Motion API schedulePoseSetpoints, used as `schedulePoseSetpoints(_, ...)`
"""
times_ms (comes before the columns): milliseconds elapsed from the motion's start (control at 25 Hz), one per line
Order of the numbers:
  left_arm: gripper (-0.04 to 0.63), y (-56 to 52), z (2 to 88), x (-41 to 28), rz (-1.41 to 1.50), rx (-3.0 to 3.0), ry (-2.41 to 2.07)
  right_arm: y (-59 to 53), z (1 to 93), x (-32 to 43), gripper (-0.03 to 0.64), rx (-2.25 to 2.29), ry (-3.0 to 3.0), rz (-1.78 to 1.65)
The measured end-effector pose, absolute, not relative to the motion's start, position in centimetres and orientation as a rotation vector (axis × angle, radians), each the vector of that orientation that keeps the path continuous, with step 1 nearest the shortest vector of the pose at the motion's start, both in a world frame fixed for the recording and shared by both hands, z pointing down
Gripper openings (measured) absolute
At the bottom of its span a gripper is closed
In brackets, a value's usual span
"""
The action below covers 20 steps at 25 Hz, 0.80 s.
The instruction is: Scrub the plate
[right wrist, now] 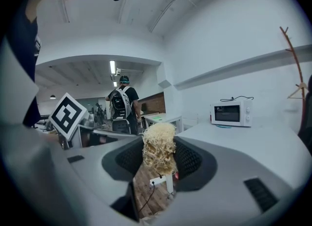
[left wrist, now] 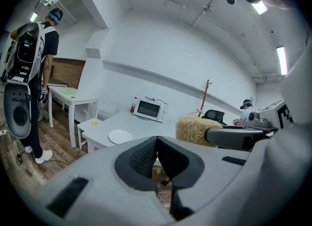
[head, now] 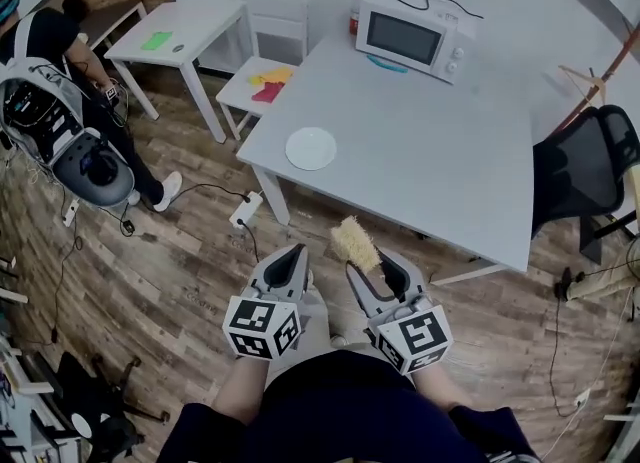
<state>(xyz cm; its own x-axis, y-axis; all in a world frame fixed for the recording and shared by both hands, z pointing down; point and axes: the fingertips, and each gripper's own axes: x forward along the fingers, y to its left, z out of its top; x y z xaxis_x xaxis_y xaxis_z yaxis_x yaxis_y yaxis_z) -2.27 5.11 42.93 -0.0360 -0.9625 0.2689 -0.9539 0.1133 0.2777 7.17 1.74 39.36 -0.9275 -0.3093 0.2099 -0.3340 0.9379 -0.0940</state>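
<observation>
My right gripper clamps a straw-coloured scrubber upright, ready for scrubbing, my left gripper is pinched together on nothing, and the white plate lies well ahead near the grey table's corner.

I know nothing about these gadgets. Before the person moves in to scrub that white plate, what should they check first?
1. Scrubber gripped in the right tongs: ok.
2. Left tongs free to steady the plate: ok, shut on nothing.
3. Plate lying flat on the table: ok.
4. Room around the plate: ok; the microwave stands at the far edge.
5. Tongs within reach of the plate: not ok, both are held over the floor, short of the table.
6. Plate dirty or wet: cannot tell.
</observation>
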Motion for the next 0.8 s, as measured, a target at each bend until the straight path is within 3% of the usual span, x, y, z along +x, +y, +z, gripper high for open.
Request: schedulePoseSetpoints(800,0.020,-11.6,45.6,-17.9,0.156,1.975,-1.855,-14.0,40.3,-6.5,0.183,0.748,-2.828,0.247)
